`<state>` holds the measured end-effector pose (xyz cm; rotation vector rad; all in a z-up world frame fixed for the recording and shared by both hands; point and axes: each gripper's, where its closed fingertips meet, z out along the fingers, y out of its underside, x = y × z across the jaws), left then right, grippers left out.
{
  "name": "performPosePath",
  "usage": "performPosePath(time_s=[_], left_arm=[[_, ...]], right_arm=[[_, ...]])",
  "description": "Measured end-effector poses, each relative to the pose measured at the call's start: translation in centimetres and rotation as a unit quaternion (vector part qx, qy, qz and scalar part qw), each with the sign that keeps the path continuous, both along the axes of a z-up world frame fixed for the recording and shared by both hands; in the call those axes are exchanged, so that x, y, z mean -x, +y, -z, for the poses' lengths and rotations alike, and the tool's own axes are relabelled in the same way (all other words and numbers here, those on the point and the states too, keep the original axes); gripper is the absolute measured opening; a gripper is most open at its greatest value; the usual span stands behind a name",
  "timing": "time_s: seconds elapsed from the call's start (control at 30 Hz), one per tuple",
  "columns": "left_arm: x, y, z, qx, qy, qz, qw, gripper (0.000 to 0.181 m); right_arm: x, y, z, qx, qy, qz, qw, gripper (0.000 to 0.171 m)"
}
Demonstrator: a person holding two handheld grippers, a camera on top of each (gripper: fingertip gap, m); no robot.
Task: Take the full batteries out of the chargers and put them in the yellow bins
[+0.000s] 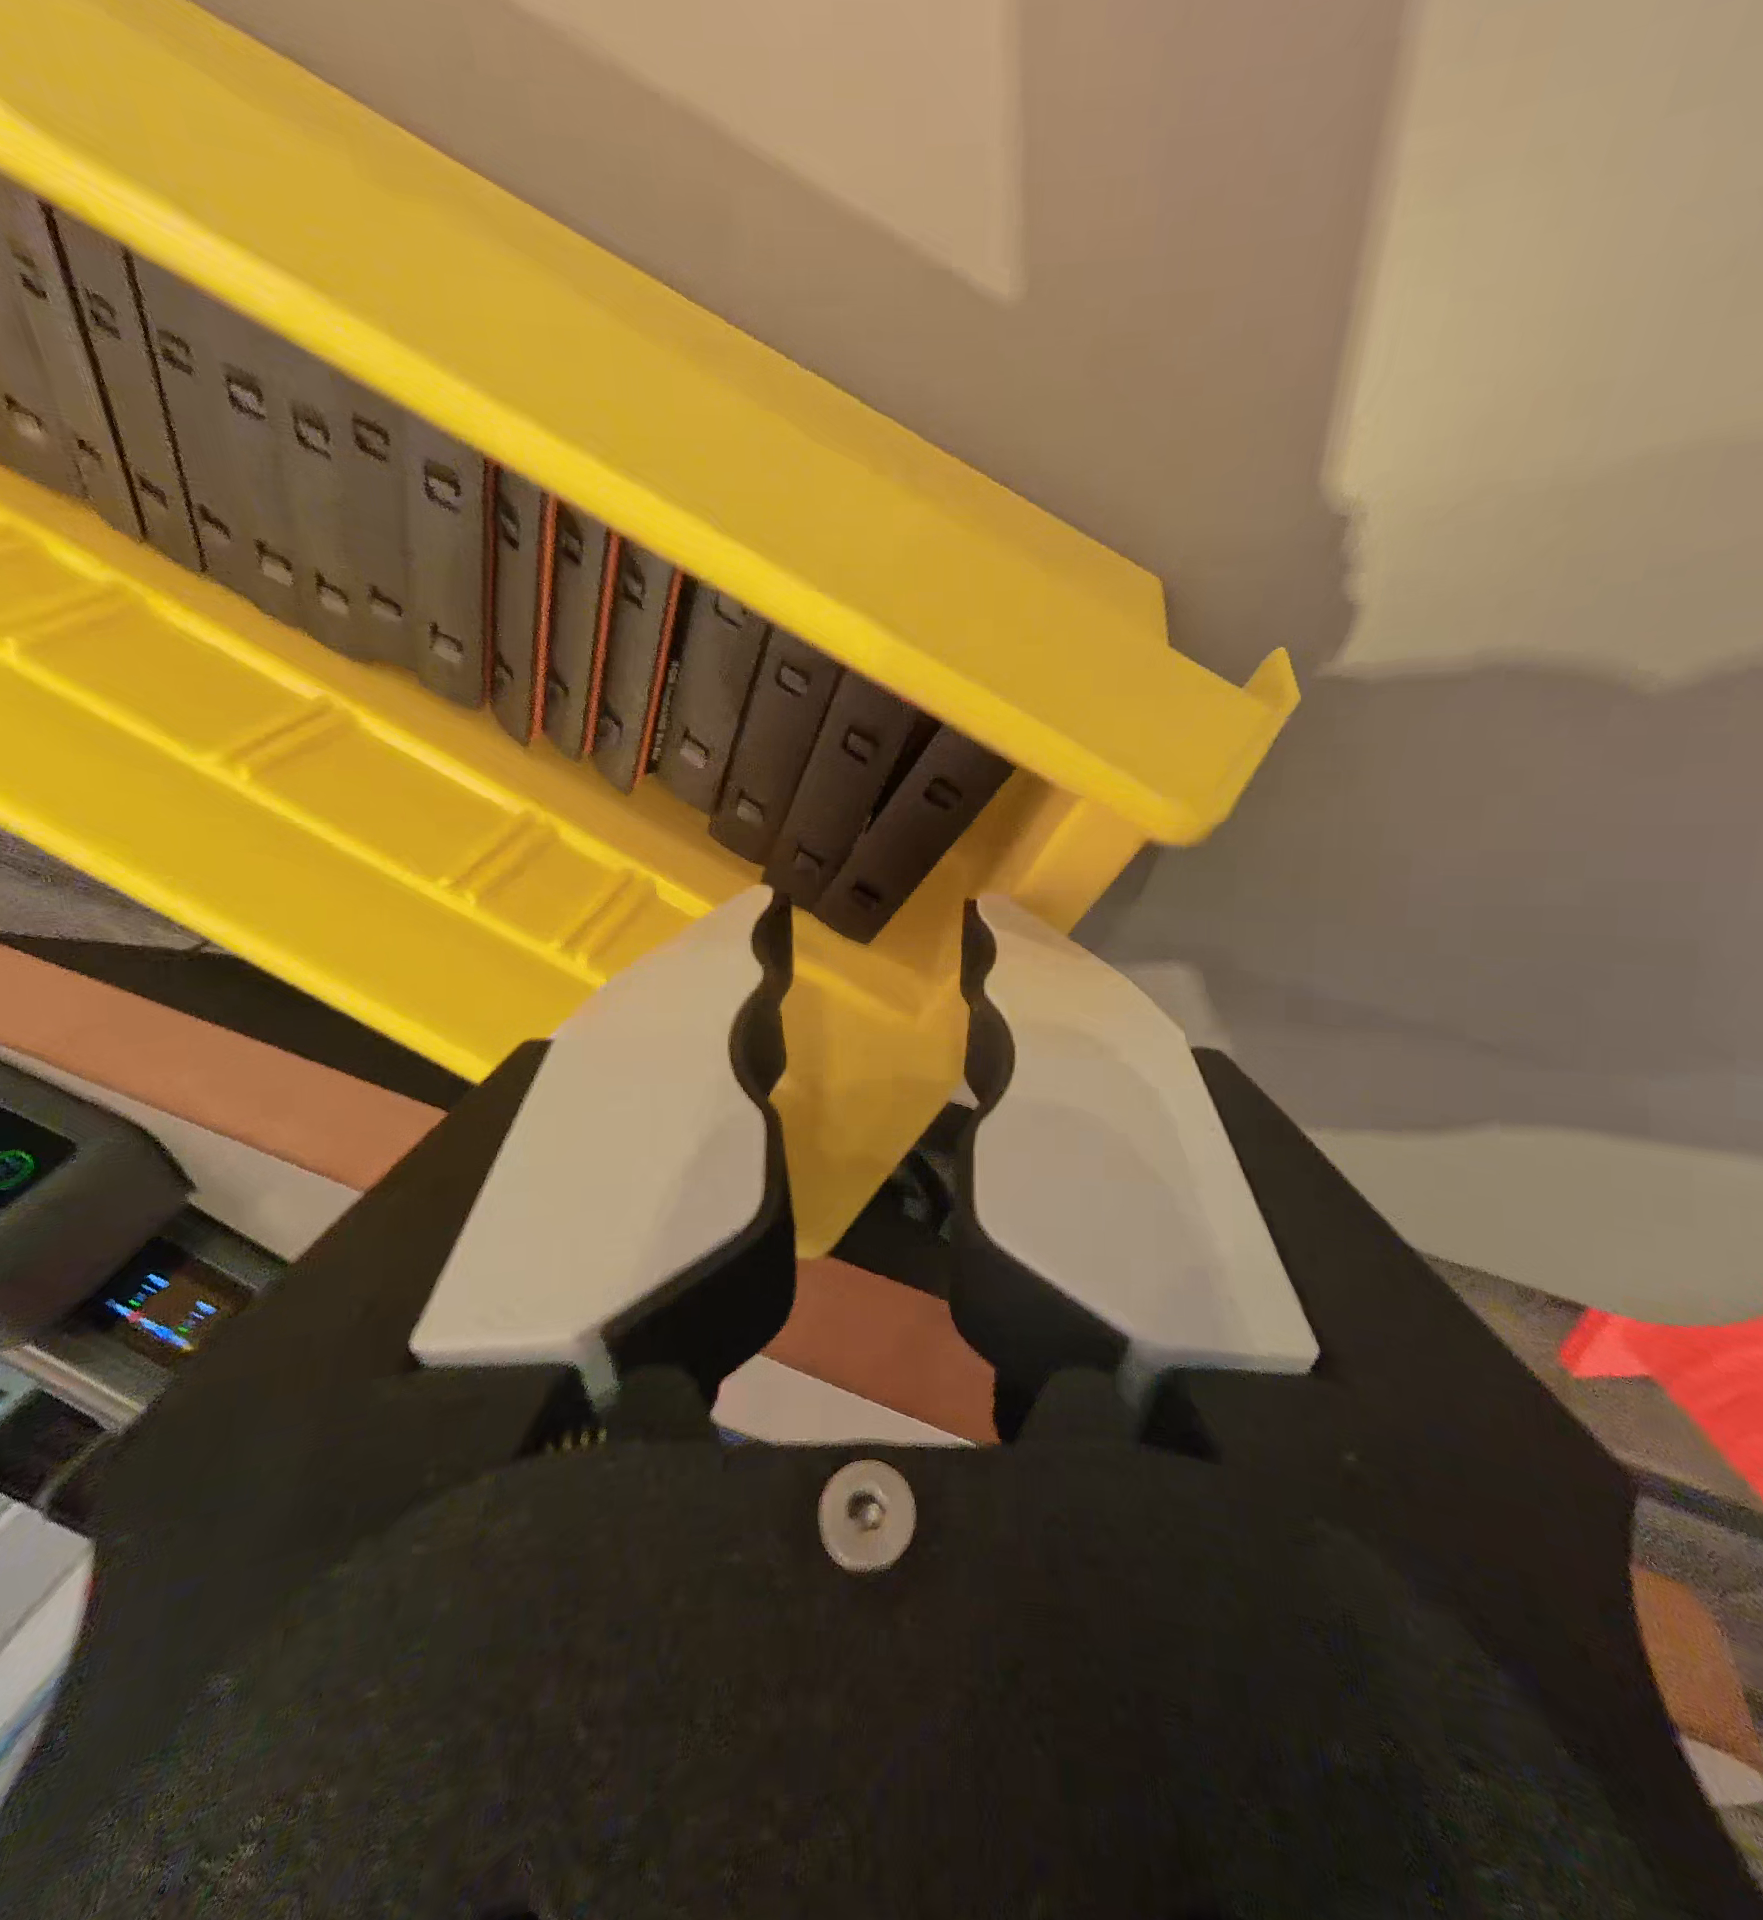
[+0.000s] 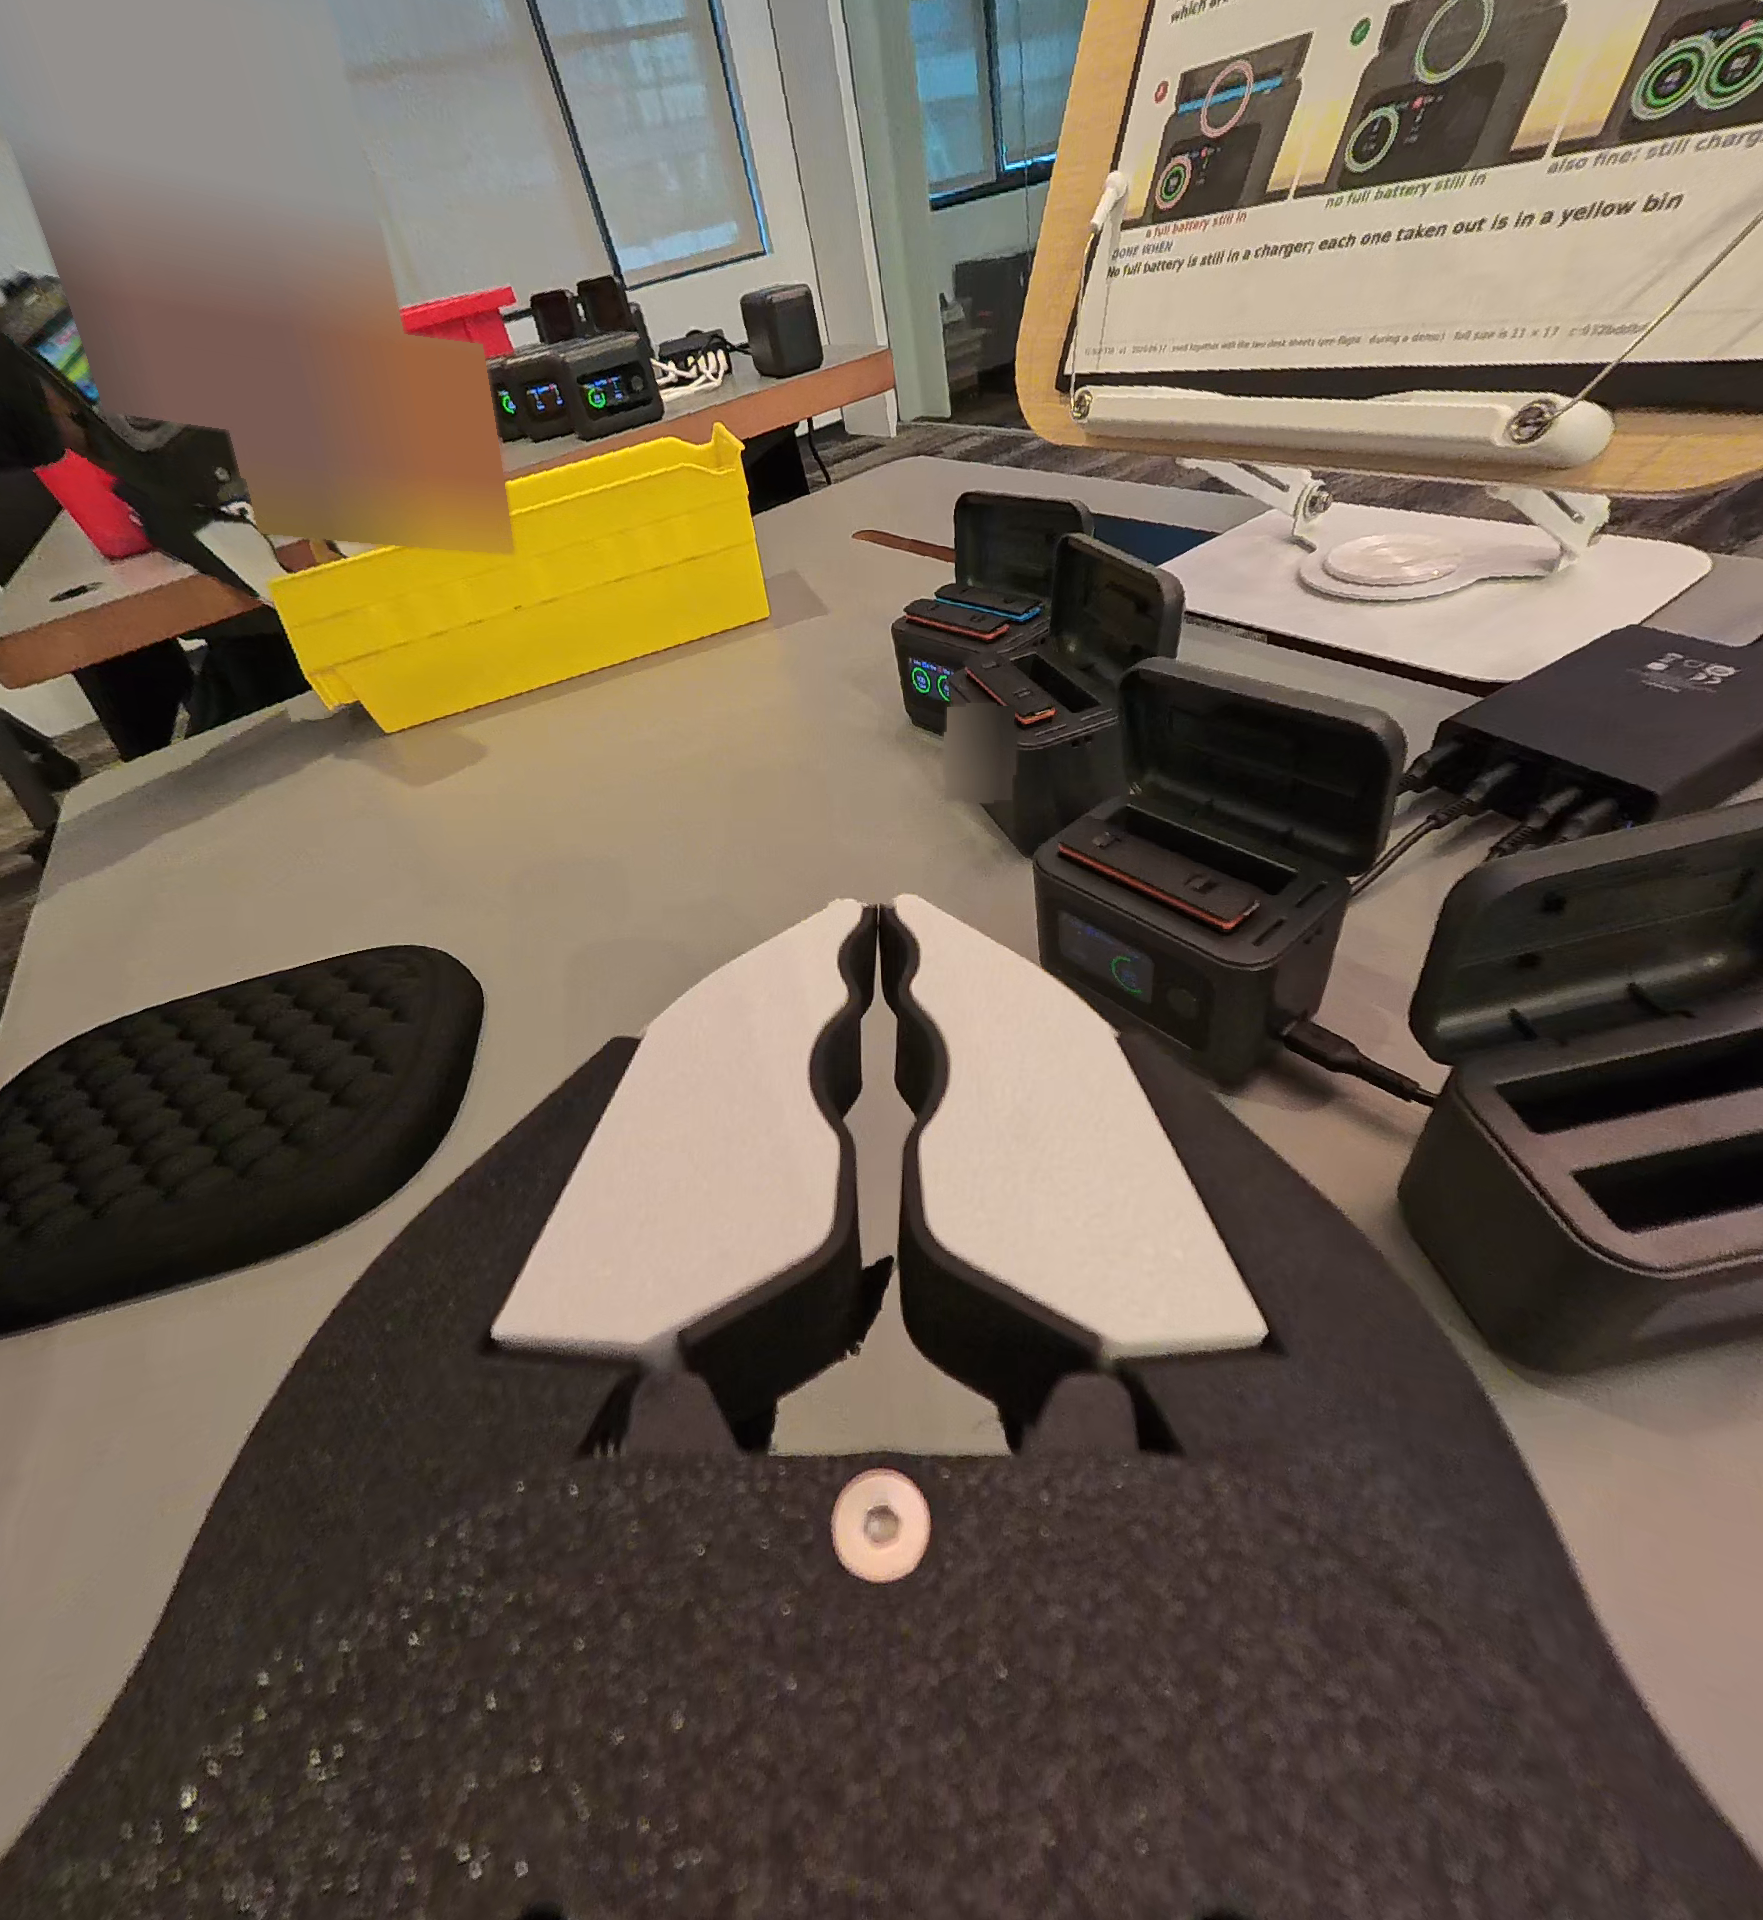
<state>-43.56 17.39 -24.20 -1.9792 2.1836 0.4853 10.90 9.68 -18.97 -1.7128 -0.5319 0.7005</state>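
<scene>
My left gripper (image 1: pixel 872 914) is open and empty at the bin (image 1: pixel 503 343) end, tips just short of the last battery (image 1: pixel 908 842); the row runs blurred off frame. My right gripper (image 2: pixel 878 914) is nearly closed on nothing over the bench (image 2: pixel 565 831). Chargers (image 2: pixel 1183 935) line its right edge; the nearest is cut off.

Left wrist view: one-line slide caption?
Open left gripper at the end of a long yellow plastic bin, fingertips just short of the last of its upright dark grey batteries.
</scene>
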Motion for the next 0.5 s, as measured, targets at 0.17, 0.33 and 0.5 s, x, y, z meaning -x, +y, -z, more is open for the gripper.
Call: performPosePath(time_s=[0.17,0.33,0.5], left_arm=[[-0.2,0.6,0.8,0.014,0.057,0.043,0.997,0.031],[-0.4,0.9,1.3,0.027,0.094,0.073,0.993,0.034],[-0.7,1.4,1.8,0.023,0.098,0.084,0.991,0.038]], right_arm=[[0.0,0.1,0.3,0.004,-0.002,0.002,1.0,0.0],[-0.1,0.2,0.6,0.01,-0.001,0.003,1.0,0.0],[-0.3,0.3,0.6,0.011,-0.001,0.004,1.0,0.0]])
